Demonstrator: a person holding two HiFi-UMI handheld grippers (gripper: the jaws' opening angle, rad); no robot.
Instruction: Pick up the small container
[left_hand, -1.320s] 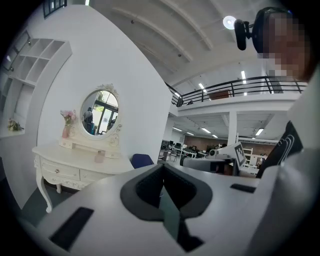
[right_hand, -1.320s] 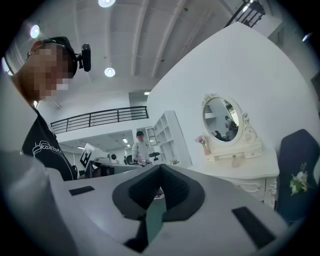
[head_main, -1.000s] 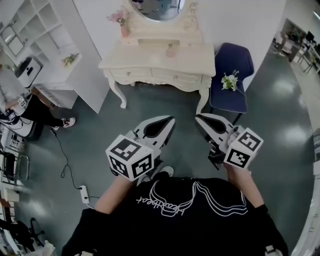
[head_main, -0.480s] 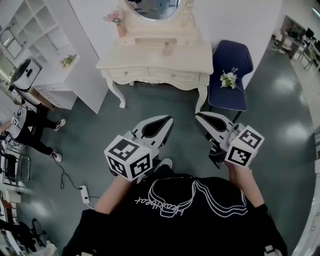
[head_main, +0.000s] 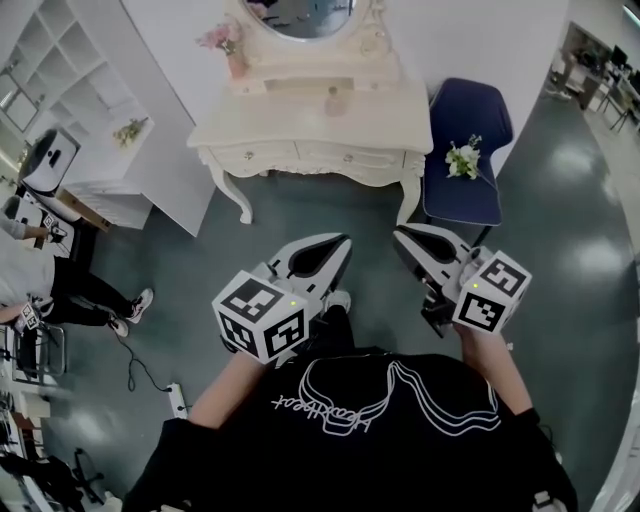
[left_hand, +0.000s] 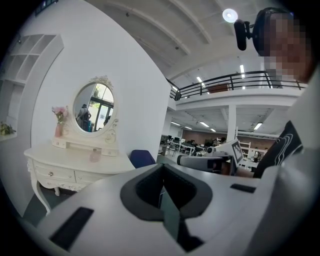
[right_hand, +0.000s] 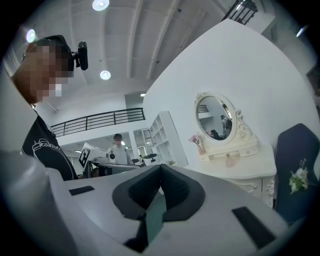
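Observation:
The small container is a pale pink bottle standing on the cream dressing table, below the oval mirror. It also shows in the left gripper view and the right gripper view. Both grippers are held in the air in front of the person's chest, well short of the table. The left gripper and the right gripper point toward the table, jaws shut with nothing between them. From its own camera each one, left gripper and right gripper, shows its pads meeting.
A pink flower vase stands at the table's left rear. A blue chair with a small bouquet stands right of the table. White shelves are at the left, where a person stands. A cable and power strip lie on the floor.
The wearer's shoe has stepped forward toward the table. The person at the left has shifted position. Both grippers keep their pose and stay shut.

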